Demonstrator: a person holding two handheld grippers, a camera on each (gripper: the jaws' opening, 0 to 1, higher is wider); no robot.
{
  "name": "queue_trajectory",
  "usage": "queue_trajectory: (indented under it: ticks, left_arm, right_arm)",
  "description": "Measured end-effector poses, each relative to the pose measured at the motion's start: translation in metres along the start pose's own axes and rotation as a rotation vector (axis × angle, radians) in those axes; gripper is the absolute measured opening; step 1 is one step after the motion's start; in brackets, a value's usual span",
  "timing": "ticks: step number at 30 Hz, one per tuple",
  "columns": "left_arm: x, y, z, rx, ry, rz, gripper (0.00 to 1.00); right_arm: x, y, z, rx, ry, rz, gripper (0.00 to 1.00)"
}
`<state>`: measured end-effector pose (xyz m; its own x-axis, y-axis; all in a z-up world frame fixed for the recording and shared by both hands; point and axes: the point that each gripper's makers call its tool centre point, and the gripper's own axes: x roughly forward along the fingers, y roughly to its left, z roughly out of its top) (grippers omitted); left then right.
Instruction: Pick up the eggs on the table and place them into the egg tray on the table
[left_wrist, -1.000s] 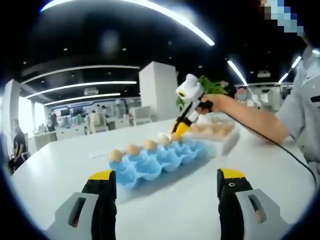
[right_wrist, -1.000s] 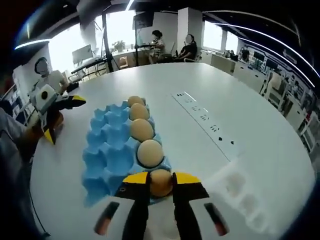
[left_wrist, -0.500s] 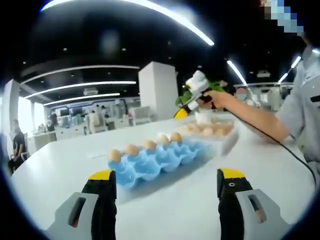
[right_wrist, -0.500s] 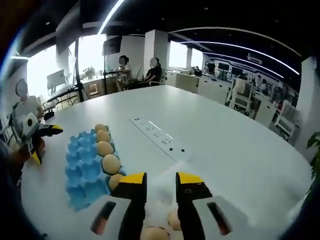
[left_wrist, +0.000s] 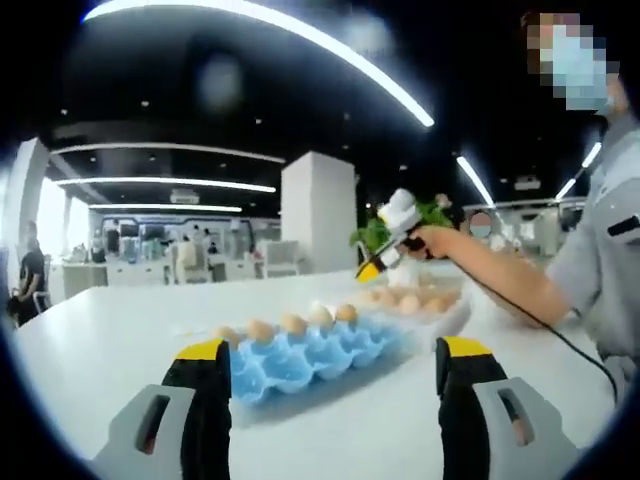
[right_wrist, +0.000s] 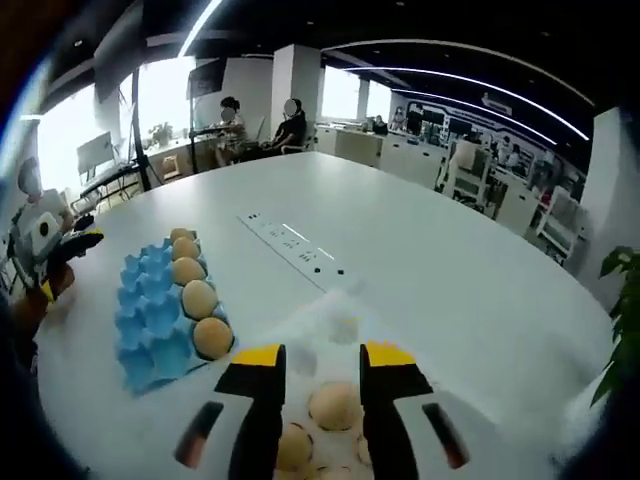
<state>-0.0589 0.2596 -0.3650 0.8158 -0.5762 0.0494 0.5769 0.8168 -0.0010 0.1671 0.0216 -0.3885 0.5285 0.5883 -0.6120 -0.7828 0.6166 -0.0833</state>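
Big white round table (right_wrist: 450, 290) in an open office. Blue egg tray (right_wrist: 148, 318) has four eggs (right_wrist: 200, 298) lined along one edge. Right gripper (right_wrist: 320, 357) hangs spread and empty over loose eggs (right_wrist: 334, 404) in a clear container (left_wrist: 440, 312). Left gripper (left_wrist: 335, 360) sits wide apart, nothing in it, facing the tray.

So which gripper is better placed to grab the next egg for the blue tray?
Probably the right gripper: it hovers open directly above the loose eggs in the clear container. The left gripper sits back, beyond the blue tray.
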Motion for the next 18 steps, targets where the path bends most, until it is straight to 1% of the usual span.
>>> queue_trajectory:
  ticks: [1, 2, 4, 7, 8, 11, 13, 15, 16, 18]
  left_arm:
    - [0.001, -0.006, 0.008, 0.007, -0.050, -0.028, 0.88]
    - [0.000, -0.010, 0.012, 0.004, -0.082, -0.042, 0.88]
    - [-0.002, -0.014, 0.015, 0.012, -0.113, -0.042, 0.88]
    - [-0.003, -0.015, 0.015, 0.024, -0.130, -0.036, 0.87]
    - [-0.004, -0.014, 0.016, 0.026, -0.130, -0.031, 0.87]
    - [-0.008, -0.012, 0.022, 0.010, -0.167, -0.023, 0.85]
    - [-0.011, -0.009, 0.023, 0.012, -0.171, -0.007, 0.84]
    - [-0.012, -0.006, 0.023, 0.011, -0.175, 0.003, 0.83]
    - [-0.012, -0.006, 0.022, -0.010, -0.168, -0.005, 0.83]
    - [-0.011, -0.005, 0.021, -0.020, -0.165, -0.005, 0.82]
  right_arm:
    - [0.000, 0.000, -0.003, 0.000, 0.010, -0.001, 0.32]
    - [0.001, -0.003, -0.004, 0.002, 0.018, -0.002, 0.32]
    - [0.002, -0.004, -0.010, 0.011, 0.042, 0.001, 0.32]
    - [0.003, -0.003, -0.019, 0.012, 0.081, 0.009, 0.32]
    - [0.004, -0.002, -0.024, 0.018, 0.104, 0.012, 0.32]
    - [0.006, -0.002, -0.031, 0.014, 0.142, 0.010, 0.33]
    - [0.008, -0.004, -0.036, 0.014, 0.163, 0.009, 0.33]
    - [0.010, -0.005, -0.043, 0.028, 0.200, 0.008, 0.32]
    - [0.010, -0.006, -0.043, 0.052, 0.196, 0.004, 0.33]
    - [0.010, -0.007, -0.044, 0.048, 0.198, 0.003, 0.32]
